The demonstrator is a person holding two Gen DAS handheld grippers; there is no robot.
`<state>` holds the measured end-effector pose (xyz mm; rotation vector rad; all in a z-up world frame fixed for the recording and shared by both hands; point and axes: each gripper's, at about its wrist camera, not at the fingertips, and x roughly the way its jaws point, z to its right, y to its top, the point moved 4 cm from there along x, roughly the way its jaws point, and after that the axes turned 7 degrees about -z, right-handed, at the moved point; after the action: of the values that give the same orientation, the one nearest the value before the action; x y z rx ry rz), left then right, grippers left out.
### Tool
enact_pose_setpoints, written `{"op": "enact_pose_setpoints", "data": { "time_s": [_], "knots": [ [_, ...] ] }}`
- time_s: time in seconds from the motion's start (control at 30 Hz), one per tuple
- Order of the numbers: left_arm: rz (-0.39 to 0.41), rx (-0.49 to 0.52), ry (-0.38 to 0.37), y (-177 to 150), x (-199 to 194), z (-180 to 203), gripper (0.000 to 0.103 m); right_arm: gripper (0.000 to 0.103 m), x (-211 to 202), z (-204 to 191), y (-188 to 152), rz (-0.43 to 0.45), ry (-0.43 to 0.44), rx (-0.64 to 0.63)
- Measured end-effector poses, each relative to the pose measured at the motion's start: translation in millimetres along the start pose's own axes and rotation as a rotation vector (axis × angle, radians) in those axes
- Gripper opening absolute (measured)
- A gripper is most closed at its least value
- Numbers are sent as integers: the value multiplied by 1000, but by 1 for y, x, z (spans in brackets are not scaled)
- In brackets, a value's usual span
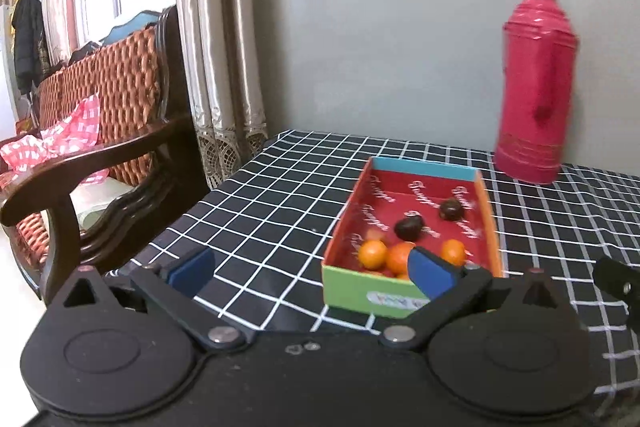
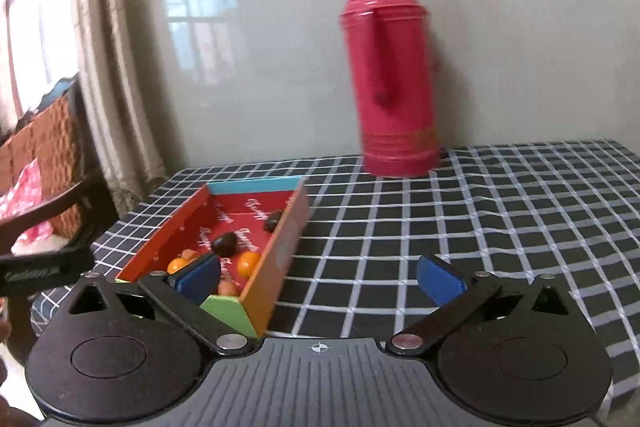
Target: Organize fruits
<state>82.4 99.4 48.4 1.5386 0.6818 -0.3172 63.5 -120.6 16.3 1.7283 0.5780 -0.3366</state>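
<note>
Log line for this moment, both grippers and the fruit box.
left gripper open, empty | right gripper open, empty | fruit box holds oranges, dark fruits
</note>
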Motion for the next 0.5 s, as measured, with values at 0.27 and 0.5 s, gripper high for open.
{"op": "enact_pose_setpoints", "data": {
  "time_s": [0.27, 0.5],
  "knots": [
    [23, 27, -43, -9, -39, 8, 97, 103, -68, 4, -7, 48, -74, 22],
    [45, 27, -69, -13, -58, 7, 97, 103, -91, -3, -10, 73, -86, 3]
  ]
}}
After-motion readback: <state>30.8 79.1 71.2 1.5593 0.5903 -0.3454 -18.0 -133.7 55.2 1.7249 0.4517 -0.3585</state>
